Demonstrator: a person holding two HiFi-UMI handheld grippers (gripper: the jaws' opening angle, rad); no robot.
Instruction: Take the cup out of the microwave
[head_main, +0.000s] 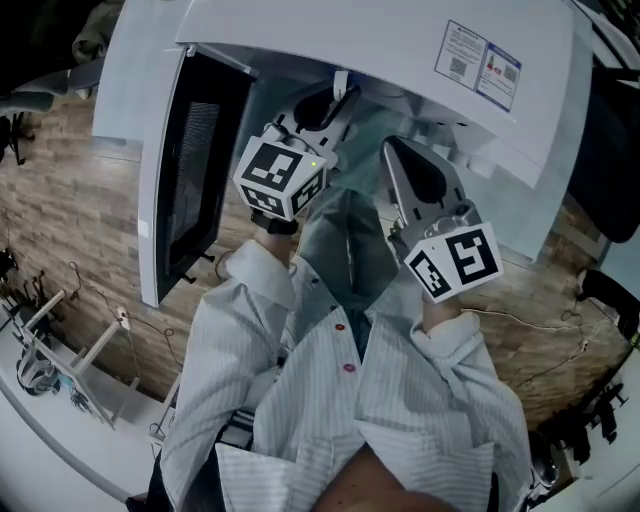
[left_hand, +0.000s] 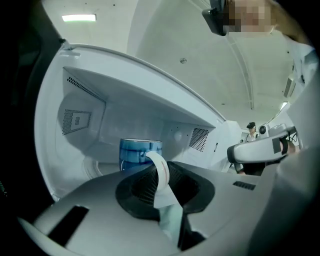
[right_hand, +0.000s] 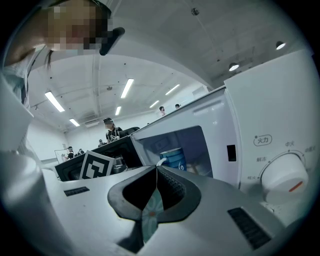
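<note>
The microwave (head_main: 350, 40) is open, w/ its door (head_main: 190, 180) swung out on the far left of the L gripper (left_hand: 161, 182). Inside the box is one blue cup (left_hand: 137, 150). It stands up straight on the round glass tray (left_hand: 97, 170), right ahead of the L gripper's tips. What's in the cup, can't tell: only its side & rim show. The L gripper's jaws are closed most of the way on the cup's white handle (left_hand: 159, 167). The handle runs btwn the two pads & they press on it from both sides. The R gripper (right_hand: 156, 169) has its jaws closed all the way, tips touching, nothing btwn them. It is outside the box, just to the right of the L gripper, & the cup is further ahead of its tips, a bit to the right. Only the L gripper view shows the grip on the handle, the tray & the vent holes (left_hand: 200, 139) in the inner walls. Only the R gripper view shows the front panel w/ a white dial (right_hand: 282, 177), to the right of its tips, plus people far off behind. The head view shows both grippers side by side from above, the L one poking into the box's mouth, & the person's striped shirt (head_main: 400, 400).
</note>
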